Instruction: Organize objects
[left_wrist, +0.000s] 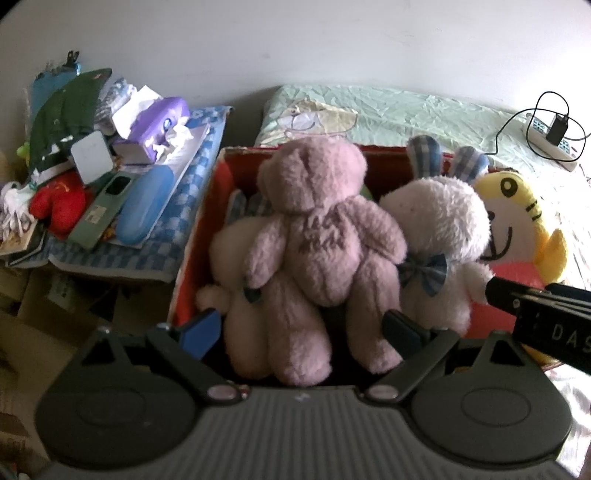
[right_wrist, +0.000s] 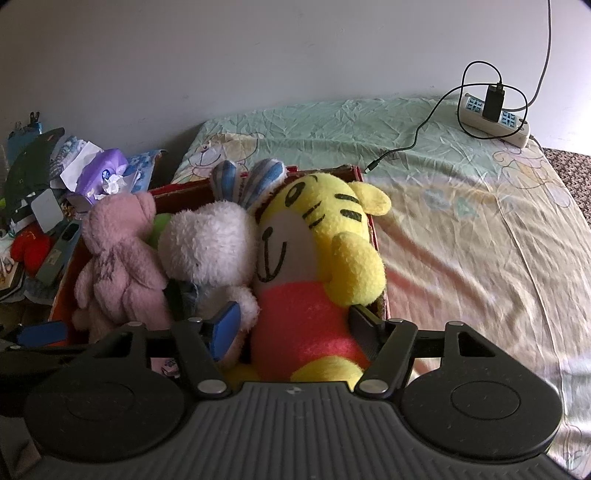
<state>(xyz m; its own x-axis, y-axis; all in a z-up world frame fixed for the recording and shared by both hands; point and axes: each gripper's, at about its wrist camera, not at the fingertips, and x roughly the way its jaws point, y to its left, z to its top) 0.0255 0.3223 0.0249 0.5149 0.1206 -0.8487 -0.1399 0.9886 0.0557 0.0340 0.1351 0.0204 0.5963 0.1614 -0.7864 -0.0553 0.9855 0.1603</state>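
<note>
A red box (left_wrist: 201, 221) on the bed holds several plush toys. A pink teddy bear (left_wrist: 314, 229) sits upright in it, over a white plush (left_wrist: 229, 254). My left gripper (left_wrist: 301, 326) stands wide open, and the bear's legs lie between its fingers. Beside the bear are a white rabbit (right_wrist: 210, 240) with checked blue ears and a yellow tiger (right_wrist: 314, 229) with a red body. My right gripper (right_wrist: 295, 328) is open around the tiger's red body, its blue pad against the rabbit's paw. The right gripper's black body (left_wrist: 535, 306) shows at the right edge of the left wrist view.
A cluttered pile sits left of the box: purple tissue pack (left_wrist: 159, 122), blue case (left_wrist: 146, 206), red plush (left_wrist: 55, 206), green cloth, papers. The pale green bed sheet (right_wrist: 461, 221) stretches right. A power strip (right_wrist: 495, 114) with charger and cable lies near the wall.
</note>
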